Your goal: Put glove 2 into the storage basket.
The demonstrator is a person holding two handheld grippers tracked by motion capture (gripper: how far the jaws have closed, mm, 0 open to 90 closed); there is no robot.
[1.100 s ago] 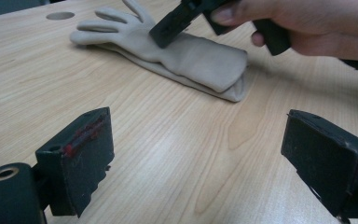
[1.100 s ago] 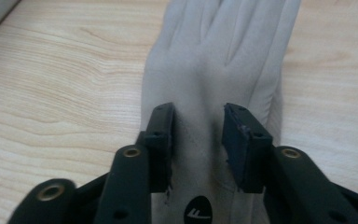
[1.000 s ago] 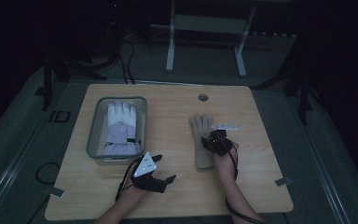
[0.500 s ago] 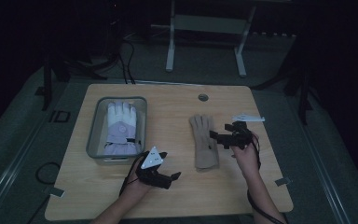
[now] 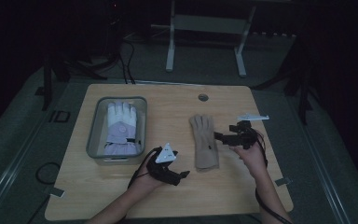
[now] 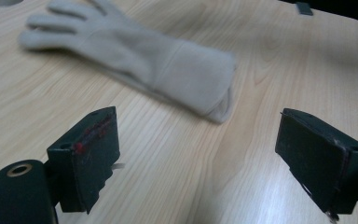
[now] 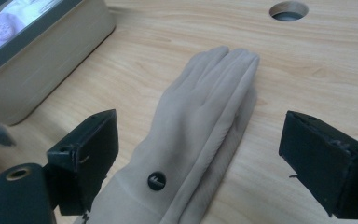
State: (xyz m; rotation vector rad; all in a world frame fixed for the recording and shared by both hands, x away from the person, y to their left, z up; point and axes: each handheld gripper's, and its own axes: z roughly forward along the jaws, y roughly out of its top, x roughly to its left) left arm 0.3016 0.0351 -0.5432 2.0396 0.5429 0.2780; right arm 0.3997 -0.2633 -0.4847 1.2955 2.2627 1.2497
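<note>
A beige glove (image 5: 204, 142) lies flat on the wooden counter (image 5: 177, 102), fingers pointing away from the person, between the two hands. The right hand-held gripper (image 5: 226, 138) hovers just beside its right edge, released, nothing between its wide-spread jaws. The left hand-held gripper (image 5: 182, 175) sits near the glove's cuff, off to its left, jaws apart and empty though just eased slightly inward. A grey bin (image 5: 92, 140) holding a white glove (image 5: 121, 126) stands well apart at the left.
</note>
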